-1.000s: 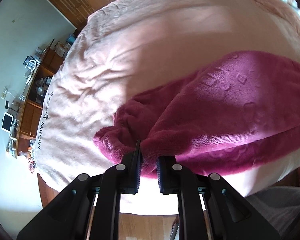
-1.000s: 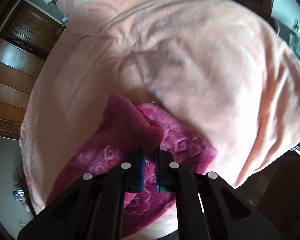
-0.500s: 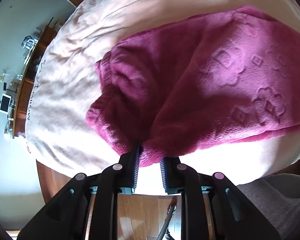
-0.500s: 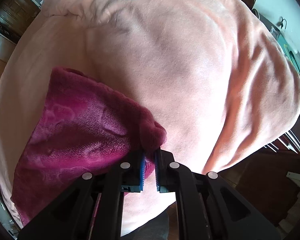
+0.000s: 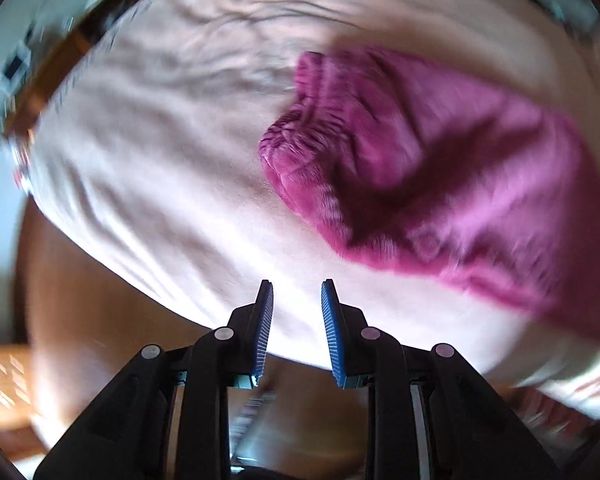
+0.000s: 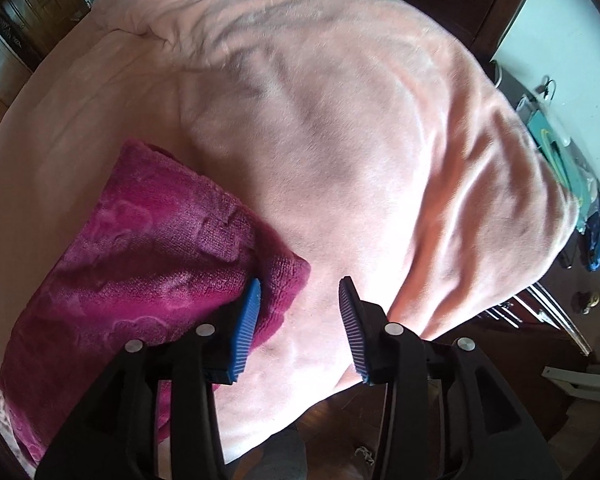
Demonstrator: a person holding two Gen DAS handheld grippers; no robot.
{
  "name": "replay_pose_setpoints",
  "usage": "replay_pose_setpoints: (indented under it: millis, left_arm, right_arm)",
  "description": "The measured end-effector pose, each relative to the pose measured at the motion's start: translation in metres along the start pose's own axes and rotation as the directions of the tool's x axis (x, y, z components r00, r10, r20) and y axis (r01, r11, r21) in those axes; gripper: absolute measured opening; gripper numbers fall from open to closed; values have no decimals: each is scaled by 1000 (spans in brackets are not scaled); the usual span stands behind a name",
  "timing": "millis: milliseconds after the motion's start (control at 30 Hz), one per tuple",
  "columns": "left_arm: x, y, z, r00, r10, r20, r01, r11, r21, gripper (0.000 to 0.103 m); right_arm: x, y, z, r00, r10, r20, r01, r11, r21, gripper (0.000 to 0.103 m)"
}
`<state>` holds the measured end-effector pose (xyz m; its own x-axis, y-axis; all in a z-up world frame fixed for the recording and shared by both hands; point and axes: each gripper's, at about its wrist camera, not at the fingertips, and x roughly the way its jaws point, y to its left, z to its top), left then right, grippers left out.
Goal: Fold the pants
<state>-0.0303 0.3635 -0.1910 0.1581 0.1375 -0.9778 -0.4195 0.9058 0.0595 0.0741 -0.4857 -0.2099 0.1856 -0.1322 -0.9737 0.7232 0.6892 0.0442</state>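
The magenta fleece pants point(image 5: 440, 168) lie folded on the pink bed blanket point(image 5: 160, 140), up and to the right of my left gripper point(image 5: 296, 292). My left gripper is open and empty, above the blanket near the bed's edge. The view is motion-blurred. In the right wrist view the pants point(image 6: 140, 272) lie at lower left. My right gripper point(image 6: 300, 284) is open, its left fingertip point(image 6: 252, 292) over the pants' near corner, holding nothing.
The blanket point(image 6: 360, 140) covers the whole bed, rumpled toward the right. Wooden floor point(image 5: 100, 340) lies below the bed edge. A wooden shelf with small items point(image 5: 60, 52) stands at upper left. A cluttered dresser point(image 6: 572, 184) is at the right, wooden doors point(image 6: 24, 12) at upper left.
Both grippers have opened and let go of the pants. The left gripper has drawn back and left from the pants, which now lie flat on the bed.
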Motion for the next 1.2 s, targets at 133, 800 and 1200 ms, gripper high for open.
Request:
replay_pose_setpoints:
  millis: [133, 800, 1200]
  left_arm:
    - [7, 11, 14, 992, -127, 20, 129, 982, -140, 46]
    - [30, 56, 90, 927, -367, 73, 374, 907, -193, 7]
    - [66, 51, 86, 960, -273, -64, 275, 961, 19, 8]
  right_arm:
    - [-20, 5, -6, 998, -41, 45, 41, 999, -3, 45]
    - [-32, 250, -173, 995, -3, -95, -41, 888, -458, 45]
    - [-44, 438, -328, 912, 131, -388, -400, 488, -776, 48]
